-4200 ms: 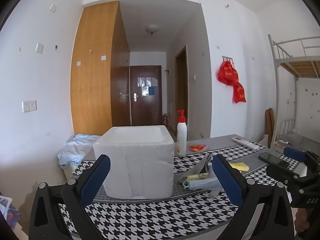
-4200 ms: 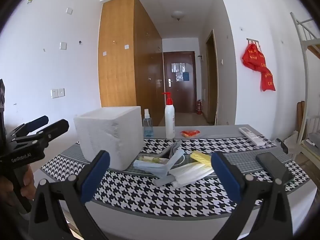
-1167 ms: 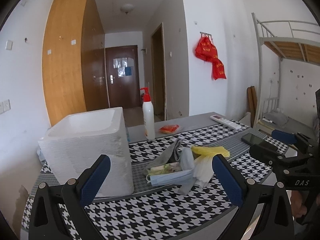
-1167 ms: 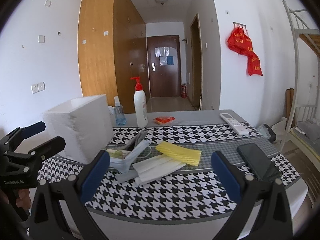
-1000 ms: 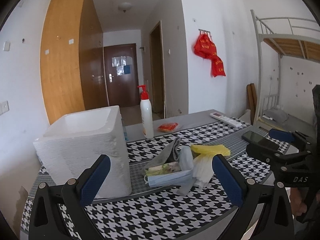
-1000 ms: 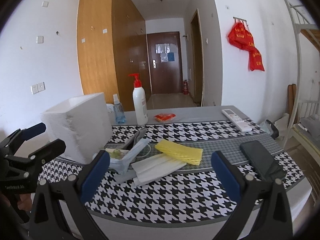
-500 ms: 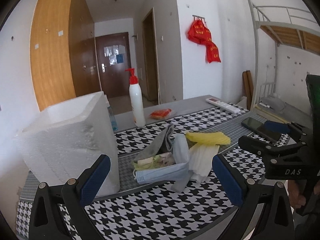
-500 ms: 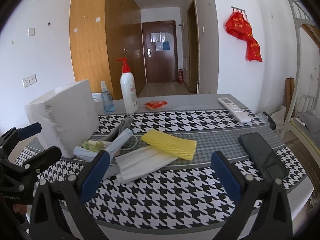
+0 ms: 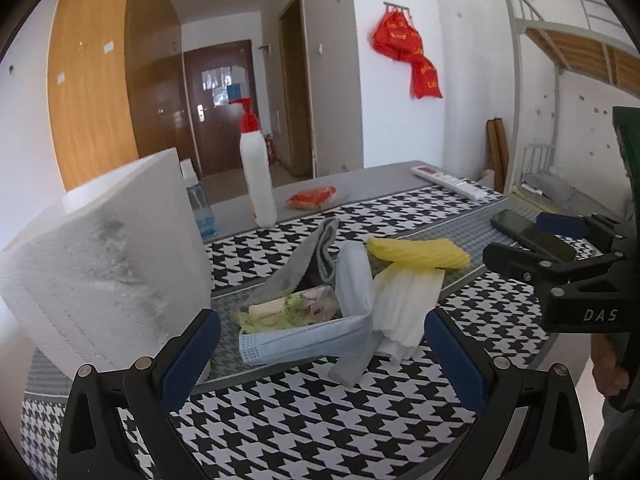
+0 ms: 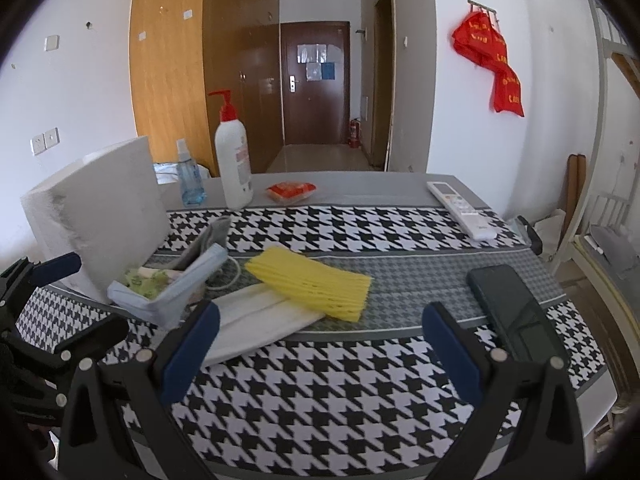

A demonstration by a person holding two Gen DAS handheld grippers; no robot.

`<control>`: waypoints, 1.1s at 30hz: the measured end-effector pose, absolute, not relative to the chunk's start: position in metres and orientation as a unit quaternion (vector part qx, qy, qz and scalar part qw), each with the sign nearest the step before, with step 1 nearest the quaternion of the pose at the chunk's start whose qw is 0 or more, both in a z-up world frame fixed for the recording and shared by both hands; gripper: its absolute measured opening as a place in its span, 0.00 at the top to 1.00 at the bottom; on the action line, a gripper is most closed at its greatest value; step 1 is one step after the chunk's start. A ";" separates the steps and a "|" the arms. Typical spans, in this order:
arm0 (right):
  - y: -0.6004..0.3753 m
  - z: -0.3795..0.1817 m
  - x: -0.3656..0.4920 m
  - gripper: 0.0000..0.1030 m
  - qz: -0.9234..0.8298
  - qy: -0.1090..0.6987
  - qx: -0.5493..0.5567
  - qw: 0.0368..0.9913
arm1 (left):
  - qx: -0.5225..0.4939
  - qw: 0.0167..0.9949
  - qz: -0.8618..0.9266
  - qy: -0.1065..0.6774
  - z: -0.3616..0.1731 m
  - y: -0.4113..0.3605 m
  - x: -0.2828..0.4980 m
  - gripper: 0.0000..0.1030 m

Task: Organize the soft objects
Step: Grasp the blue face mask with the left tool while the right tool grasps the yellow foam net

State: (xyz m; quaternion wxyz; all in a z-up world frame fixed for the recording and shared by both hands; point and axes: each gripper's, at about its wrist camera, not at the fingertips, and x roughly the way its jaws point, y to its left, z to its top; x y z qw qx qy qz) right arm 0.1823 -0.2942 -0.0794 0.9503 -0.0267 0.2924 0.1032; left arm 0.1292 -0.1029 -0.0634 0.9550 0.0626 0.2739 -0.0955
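A pile of soft things lies mid-table: a blue face mask (image 9: 312,340) (image 10: 176,288), a grey sock (image 9: 304,256) (image 10: 208,240), a white folded cloth (image 9: 404,304) (image 10: 260,316), a yellow cloth (image 9: 416,252) (image 10: 312,280) and a green-patterned piece (image 9: 288,308) (image 10: 144,278). A white foam box (image 9: 108,264) (image 10: 100,208) stands to their left. My left gripper (image 9: 324,356) is open and empty, just before the mask. My right gripper (image 10: 320,344) is open and empty, before the white and yellow cloths.
A houndstooth cloth (image 10: 340,400) covers the table. A pump bottle (image 10: 234,164), a small spray bottle (image 10: 190,184) and an orange packet (image 10: 290,192) stand at the back. A remote (image 10: 460,208) and a black phone (image 10: 516,312) lie on the right.
Both grippers have moved closer to the table and toward the pile of soft things. Both have stayed open and empty. Nothing on the table has moved.
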 end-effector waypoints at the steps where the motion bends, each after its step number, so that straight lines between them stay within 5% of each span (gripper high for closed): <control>1: -0.295 -0.080 0.184 0.01 0.104 0.295 -0.026 0.949 | 0.062 0.955 -0.093 0.276 -0.064 -0.104 0.131 0.01; 11: -0.302 -0.089 0.203 0.01 0.115 0.315 -0.020 0.942 | 0.068 0.950 -0.081 0.294 -0.070 -0.119 0.148 0.04; 28: -0.304 -0.096 0.225 0.01 0.133 0.331 -0.029 0.934 | 0.102 0.929 -0.098 0.342 -0.084 -0.139 0.166 0.43; 33: -0.304 -0.098 0.227 0.01 0.138 0.329 -0.030 0.934 | 0.111 0.924 -0.093 0.354 -0.087 -0.138 0.170 0.68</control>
